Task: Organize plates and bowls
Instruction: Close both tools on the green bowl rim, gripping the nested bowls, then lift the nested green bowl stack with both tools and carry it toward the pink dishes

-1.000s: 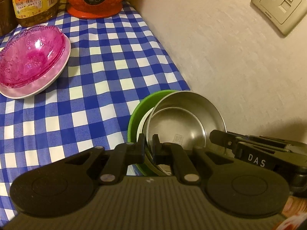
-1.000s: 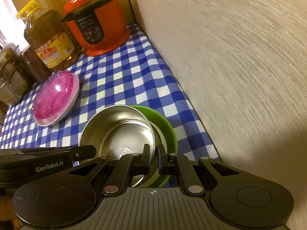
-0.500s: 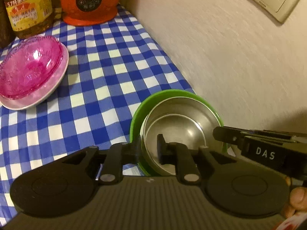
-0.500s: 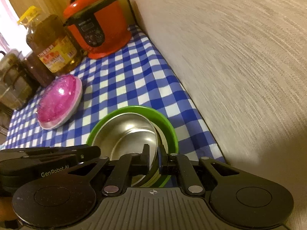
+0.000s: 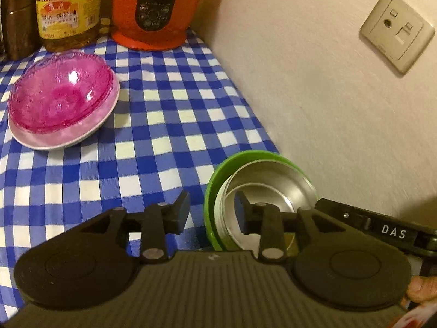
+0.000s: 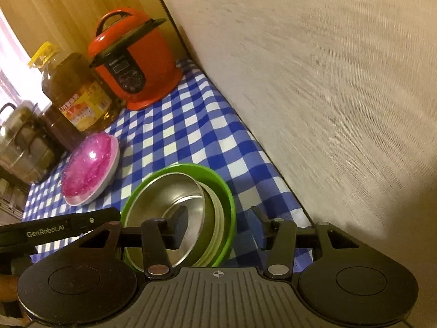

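Observation:
A steel bowl (image 5: 273,186) sits nested inside a green bowl (image 5: 218,172) on the checked cloth by the wall; both also show in the right wrist view, the steel bowl (image 6: 169,199) inside the green bowl (image 6: 221,188). My left gripper (image 5: 211,213) is open, its jaws astride the near rim of the stack without gripping. My right gripper (image 6: 220,228) is open too, one finger over the steel bowl, the other outside the green rim. A pink glass bowl (image 5: 60,95) lies upside down on a white plate (image 5: 68,139) at the left.
A red pressure cooker (image 5: 158,8), an oil bottle (image 5: 68,8) and a brown jar (image 5: 16,24) stand at the back. The wall (image 5: 314,82) with a socket (image 5: 397,31) runs along the right edge of the blue checked cloth (image 5: 164,125). Metal pots (image 6: 19,142) stand far left.
The steel bowl was lowered into the green bowl and settled flat. Both grippers opened and let go of the rims, then drew back a little.

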Motion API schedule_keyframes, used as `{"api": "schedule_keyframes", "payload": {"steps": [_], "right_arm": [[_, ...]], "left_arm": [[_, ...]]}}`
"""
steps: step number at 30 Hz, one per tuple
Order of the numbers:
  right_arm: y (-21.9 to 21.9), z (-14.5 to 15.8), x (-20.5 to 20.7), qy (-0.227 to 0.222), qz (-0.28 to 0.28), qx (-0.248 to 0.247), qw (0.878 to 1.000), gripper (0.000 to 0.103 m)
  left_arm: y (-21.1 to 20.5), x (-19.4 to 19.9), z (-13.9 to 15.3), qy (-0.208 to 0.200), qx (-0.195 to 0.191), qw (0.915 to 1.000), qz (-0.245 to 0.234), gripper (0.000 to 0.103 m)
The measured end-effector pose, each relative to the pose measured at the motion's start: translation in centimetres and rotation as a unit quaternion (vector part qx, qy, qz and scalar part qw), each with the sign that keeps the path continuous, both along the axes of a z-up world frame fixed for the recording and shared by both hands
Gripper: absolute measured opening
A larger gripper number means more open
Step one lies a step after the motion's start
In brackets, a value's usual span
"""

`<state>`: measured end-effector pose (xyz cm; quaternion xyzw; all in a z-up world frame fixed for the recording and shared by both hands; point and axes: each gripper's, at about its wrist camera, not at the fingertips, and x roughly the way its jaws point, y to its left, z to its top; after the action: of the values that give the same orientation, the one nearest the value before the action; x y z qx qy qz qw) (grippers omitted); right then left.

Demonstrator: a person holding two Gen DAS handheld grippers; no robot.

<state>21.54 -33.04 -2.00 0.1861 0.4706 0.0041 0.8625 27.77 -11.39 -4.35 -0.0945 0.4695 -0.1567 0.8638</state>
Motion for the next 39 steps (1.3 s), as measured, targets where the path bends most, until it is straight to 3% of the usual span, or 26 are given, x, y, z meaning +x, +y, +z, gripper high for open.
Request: {"api": "schedule_keyframes", "payload": {"steps": [11,39], "right_arm": [[-1.0,-1.9,-0.5,-0.005,-0.010,0.005,1.000,0.049],[-0.5,-2.4,-1.1,-0.006,-0.013,0.026,1.000,0.049]], "left_arm": [[-0.3,0.0,-1.9,0.015,-0.010,0.9998,0.000,0.032],[-0.5,-0.3,-3.0,0.017,-0.026,0.9995,0.012,0.030]]}}
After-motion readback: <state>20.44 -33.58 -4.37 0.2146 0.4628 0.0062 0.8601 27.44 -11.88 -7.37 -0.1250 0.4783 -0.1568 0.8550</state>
